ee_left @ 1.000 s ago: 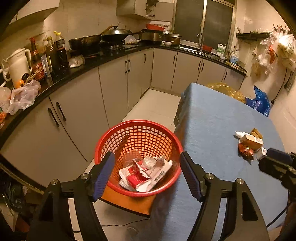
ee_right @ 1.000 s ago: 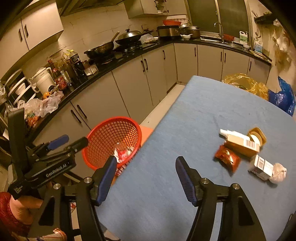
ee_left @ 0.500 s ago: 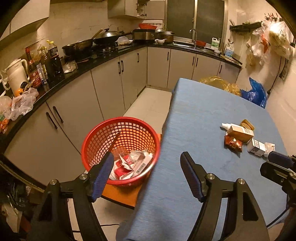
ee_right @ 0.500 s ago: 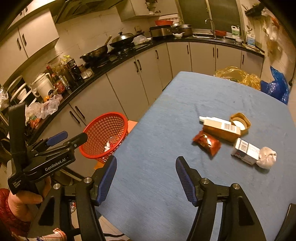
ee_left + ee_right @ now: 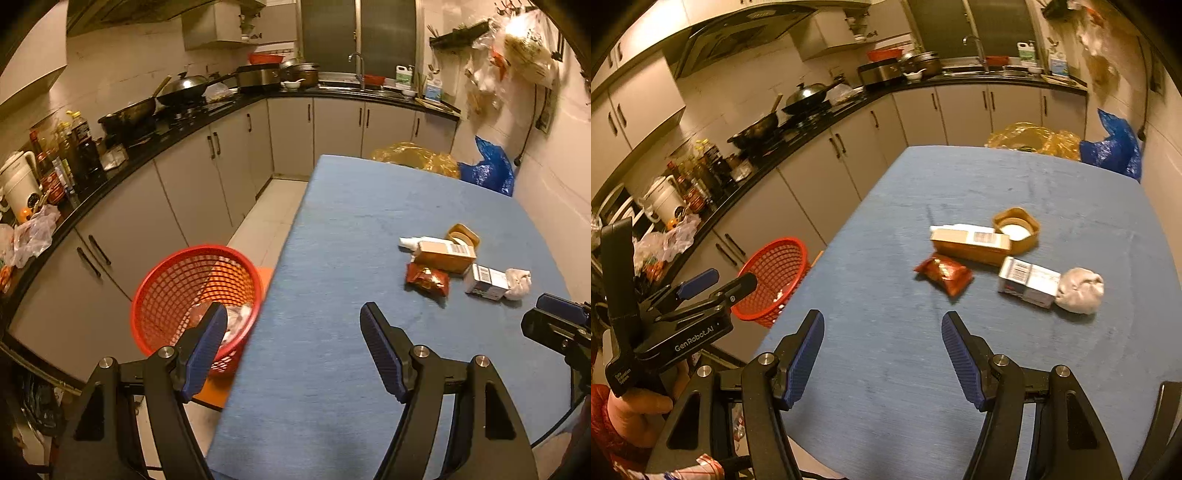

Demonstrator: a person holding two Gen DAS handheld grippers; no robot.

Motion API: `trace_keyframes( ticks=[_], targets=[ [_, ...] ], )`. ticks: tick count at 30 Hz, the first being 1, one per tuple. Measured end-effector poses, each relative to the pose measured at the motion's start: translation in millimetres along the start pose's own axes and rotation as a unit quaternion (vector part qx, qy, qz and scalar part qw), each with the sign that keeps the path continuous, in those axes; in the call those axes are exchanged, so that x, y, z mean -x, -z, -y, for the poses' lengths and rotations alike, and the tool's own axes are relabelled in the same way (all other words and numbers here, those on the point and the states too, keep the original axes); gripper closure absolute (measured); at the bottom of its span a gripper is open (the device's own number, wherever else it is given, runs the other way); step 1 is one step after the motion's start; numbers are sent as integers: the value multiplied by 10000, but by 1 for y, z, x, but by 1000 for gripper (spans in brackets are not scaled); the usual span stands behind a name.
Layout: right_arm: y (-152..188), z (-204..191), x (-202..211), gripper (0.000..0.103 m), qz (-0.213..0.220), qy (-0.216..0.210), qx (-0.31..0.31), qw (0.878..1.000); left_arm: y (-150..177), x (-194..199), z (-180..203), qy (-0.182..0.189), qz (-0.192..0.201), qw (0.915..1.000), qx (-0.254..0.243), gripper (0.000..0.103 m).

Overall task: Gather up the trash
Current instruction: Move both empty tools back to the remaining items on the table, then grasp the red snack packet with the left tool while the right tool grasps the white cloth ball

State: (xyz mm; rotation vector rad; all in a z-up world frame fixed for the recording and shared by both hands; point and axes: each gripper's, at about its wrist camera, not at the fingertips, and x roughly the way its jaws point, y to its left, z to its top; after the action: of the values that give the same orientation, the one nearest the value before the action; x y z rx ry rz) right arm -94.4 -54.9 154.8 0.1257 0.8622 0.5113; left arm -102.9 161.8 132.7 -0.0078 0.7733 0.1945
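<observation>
Right gripper [image 5: 882, 354] released, empty, over near table [image 5: 886, 387]; left gripper [image 5: 293, 349] likewise. Red packet [image 5: 943, 274] ahead, long axis near-right to far-left. Cartons [image 5: 1028, 280] beside; red basket [image 5: 772, 280] left.

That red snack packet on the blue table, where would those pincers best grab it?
Probably across its narrow width, near the middle, coming from above. The red snack packet lies flat on the blue table, slightly puffed, with open cloth on its near side. The open right gripper is nearest.
</observation>
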Motion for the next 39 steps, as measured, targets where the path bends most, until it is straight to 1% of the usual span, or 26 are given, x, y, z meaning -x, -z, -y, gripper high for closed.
trace_keyframes(
  ticks=[8, 14, 17, 19, 21, 24, 25, 27, 29, 34, 37, 39],
  targets=[
    [5, 40, 17, 33, 61, 181, -303, 9994, -3, -5, 41, 169, -29, 9995, -247, 30],
    [10, 73, 26, 33, 82, 354, -686, 9970, -4, -12, 63, 336, -153, 9984, -425, 29],
    [13, 89, 28, 33, 67, 437, -905, 9949, -7, -20, 72, 449, -286, 9975, -472, 28],
    [14, 95, 30, 33, 61, 470, -987, 9940, -10, -29, 77, 642, -465, 9958, -451, 24],
    [15, 99, 31, 33, 57, 492, -1014, 9936, -13, -40, 83, 817, -647, 9937, -404, 24],
    [17, 104, 34, 33, 29, 540, -1006, 9935, -19, -63, 93, 1173, -1120, 9866, -199, 23],
    [18, 105, 34, 33, 24, 554, -1008, 9934, -22, -72, 95, 1205, -1255, 9847, -54, 23],
    [20, 110, 37, 33, 16, 603, -1012, 9930, -26, -84, 98, 1248, -1398, 9820, 244, 23],
    [23, 117, 41, 33, 4, 681, -1025, 9924, -30, -99, 101, 1340, -1581, 9763, 620, 23],
    [33, 135, 53, 33, -33, 856, -1088, 9904, -38, -134, 111, 1221, -1884, 9650, 1355, 23],
    [40, 149, 61, 33, -84, 990, -1152, 9884, -39, -156, 121, 991, -2054, 9586, 1703, 23],
    [45, 157, 67, 33, -88, 1059, -1187, 9872, -37, -166, 125, 849, -2101, 9567, 1829, 23]
  ],
)
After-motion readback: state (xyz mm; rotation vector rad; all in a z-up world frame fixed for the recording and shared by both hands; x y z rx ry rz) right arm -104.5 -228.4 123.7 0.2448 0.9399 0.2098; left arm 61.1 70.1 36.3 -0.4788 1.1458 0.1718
